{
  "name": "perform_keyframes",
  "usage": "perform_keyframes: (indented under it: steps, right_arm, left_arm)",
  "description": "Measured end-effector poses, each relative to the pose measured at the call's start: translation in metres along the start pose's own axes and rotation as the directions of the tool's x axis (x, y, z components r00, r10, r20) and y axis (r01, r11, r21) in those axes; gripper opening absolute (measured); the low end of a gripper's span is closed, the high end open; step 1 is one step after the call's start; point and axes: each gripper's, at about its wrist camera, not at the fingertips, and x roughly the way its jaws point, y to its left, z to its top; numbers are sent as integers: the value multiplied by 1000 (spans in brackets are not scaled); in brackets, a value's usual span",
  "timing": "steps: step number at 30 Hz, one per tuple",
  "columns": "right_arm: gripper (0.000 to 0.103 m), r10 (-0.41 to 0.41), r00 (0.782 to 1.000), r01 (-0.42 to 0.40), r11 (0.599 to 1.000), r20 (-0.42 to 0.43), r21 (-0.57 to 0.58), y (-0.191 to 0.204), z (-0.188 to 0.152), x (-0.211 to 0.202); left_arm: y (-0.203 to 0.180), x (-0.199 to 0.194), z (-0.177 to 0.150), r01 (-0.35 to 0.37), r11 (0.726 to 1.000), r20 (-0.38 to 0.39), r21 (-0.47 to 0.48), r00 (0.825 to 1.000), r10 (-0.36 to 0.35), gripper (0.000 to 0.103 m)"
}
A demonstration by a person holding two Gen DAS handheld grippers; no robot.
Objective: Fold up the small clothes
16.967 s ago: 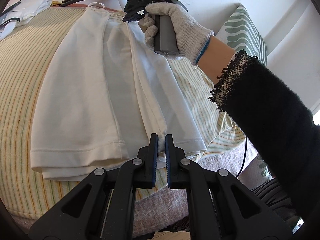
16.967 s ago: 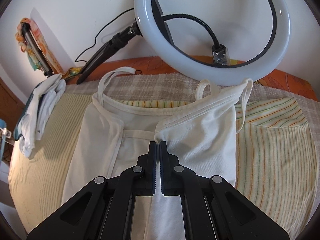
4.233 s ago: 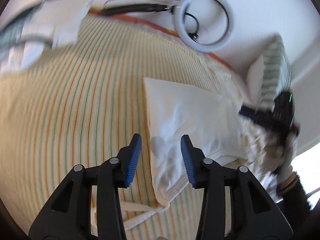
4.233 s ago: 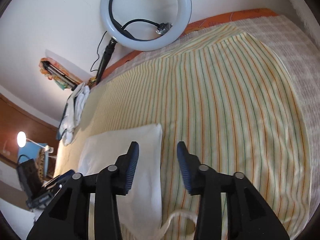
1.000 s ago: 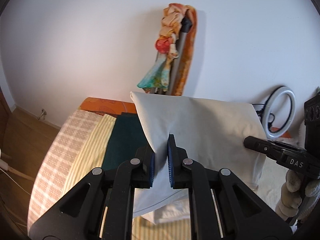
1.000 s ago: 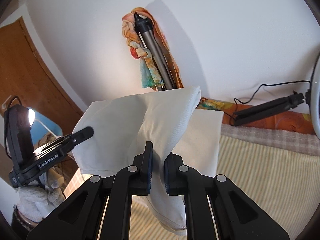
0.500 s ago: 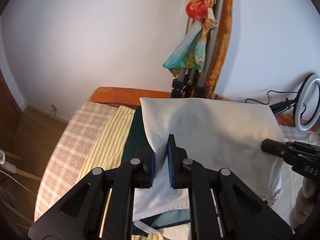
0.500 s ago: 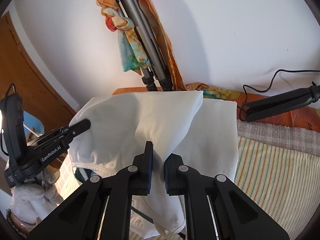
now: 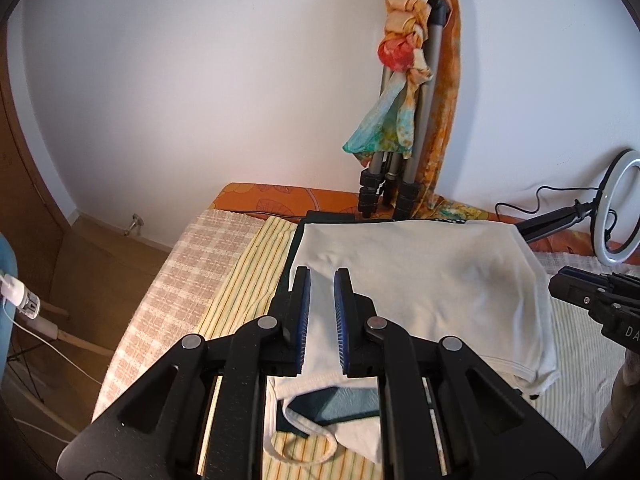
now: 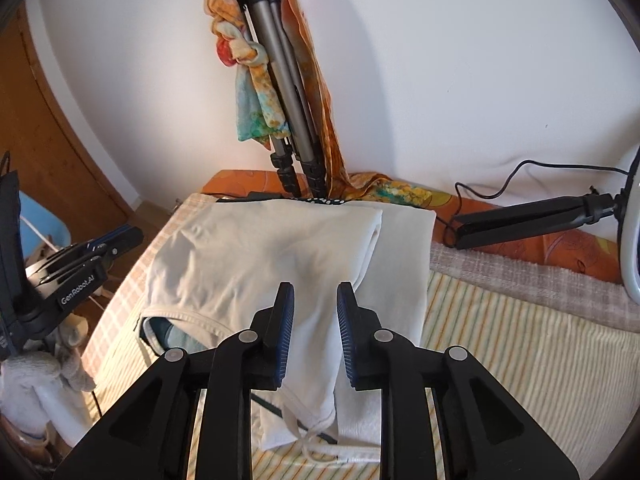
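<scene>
A folded cream-white top (image 9: 420,276) lies on a stack of folded clothes at the bed's corner, also in the right wrist view (image 10: 260,256). A dark green garment (image 9: 344,400) shows under it, and a white folded piece (image 10: 404,264) lies beneath on the right. White straps (image 9: 304,440) trail off the near edge. My left gripper (image 9: 321,276) is open just above the top's near-left part. My right gripper (image 10: 315,292) is open above its near-right edge. Each gripper shows in the other's view, the right one (image 9: 592,300) and the left one (image 10: 80,268).
The bed has a striped yellow cover (image 10: 520,340) and checked blanket edge (image 9: 176,280). A folded tripod wrapped in a coloured scarf (image 9: 404,120) leans on the wall behind the stack. A ring light (image 9: 620,220) on its stand (image 10: 528,212) lies at right. The floor drops off at left.
Both grippers have opened and let go of the white top, which now lies flat on the stack. It hung held up in the air a second ago.
</scene>
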Motion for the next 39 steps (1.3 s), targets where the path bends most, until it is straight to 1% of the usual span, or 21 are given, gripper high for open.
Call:
perform_keyframes:
  steps: [5, 6, 7, 8, 9, 14, 19, 21, 22, 23, 24, 25, 26, 28, 30, 33, 36, 38, 39]
  right_arm:
    - [20, -6, 1000, 6, 1000, 18, -26, 5, -4, -30]
    - [20, -5, 1000, 5, 1000, 22, -27, 6, -6, -34]
    - [20, -4, 1000, 5, 1000, 27, -28, 6, -9, -42]
    - [20, -5, 1000, 5, 1000, 30, -28, 6, -11, -49]
    - [20, -5, 999, 6, 1000, 33, -28, 6, -14, -55]
    - [20, -18, 998, 21, 998, 56, -57, 5, -32, -92]
    - [21, -27, 997, 34, 996, 72, -89, -1, -48, -123]
    - [21, -32, 996, 40, 994, 82, -98, -5, -56, -137]
    - [21, -34, 996, 42, 994, 85, -100, -7, -59, -142]
    - [22, -33, 996, 42, 994, 88, -98, -8, -62, -146]
    - [23, -31, 995, 39, 995, 91, -95, -11, -66, -152]
    - [27, -29, 995, 39, 995, 97, -95, -13, -70, -158]
    - [32, -31, 994, 41, 995, 105, -95, -14, -74, -163]
    - [34, -31, 992, 42, 994, 119, -96, -19, -84, -175]
    - [35, -18, 992, 30, 995, 122, -96, -24, -93, -183]
    - [43, -19, 992, 32, 995, 128, -95, -32, -109, -191]
    - [44, -31, 991, 46, 993, 134, -107, -39, -124, -195]
    - [44, -37, 991, 52, 992, 131, -113, -44, -133, -196]
    - [44, -41, 991, 56, 992, 130, -112, -46, -137, -196]
  left_arm:
    - [-8, -31, -3, 7, 1000, 19, 0, 1000, -7, 13]
    - [-10, -39, -4, 4, 1000, 24, 1, 1000, -5, 21]
    - [-13, -48, -5, 6, 1000, 34, 0, 999, -6, 32]
    - [-15, -55, -6, 7, 1000, 41, -2, 999, -7, 36]
    - [-18, -66, -9, 12, 1000, 50, -4, 999, -12, 37]
    - [-35, -100, -22, 31, 1000, 58, 1, 998, -31, 38]
    - [-60, -137, -40, 71, 997, 70, -1, 995, -70, 38]
    - [-69, -151, -46, 66, 998, 81, 11, 994, -67, 38]
    - [-76, -159, -49, 63, 998, 88, 21, 994, -65, 41]
    - [-83, -167, -53, 63, 998, 95, 31, 993, -65, 46]
    - [-87, -172, -55, 63, 997, 103, 37, 993, -66, 58]
    - [-94, -181, -59, 59, 997, 120, 48, 991, -65, 65]
    - [-100, -189, -63, 50, 997, 136, 59, 989, -58, 66]
    - [-112, -203, -72, 37, 996, 162, 77, 986, -49, 70]
    - [-120, -214, -83, 60, 996, 173, 69, 982, -71, 76]
    - [-130, -223, -99, 73, 996, 185, 53, 979, -82, 77]
    - [-137, -227, -114, 93, 995, 177, 38, 979, -98, 77]
    - [-140, -228, -123, 89, 996, 183, 28, 979, -92, 77]
    - [-143, -228, -129, 83, 996, 186, 27, 979, -86, 80]
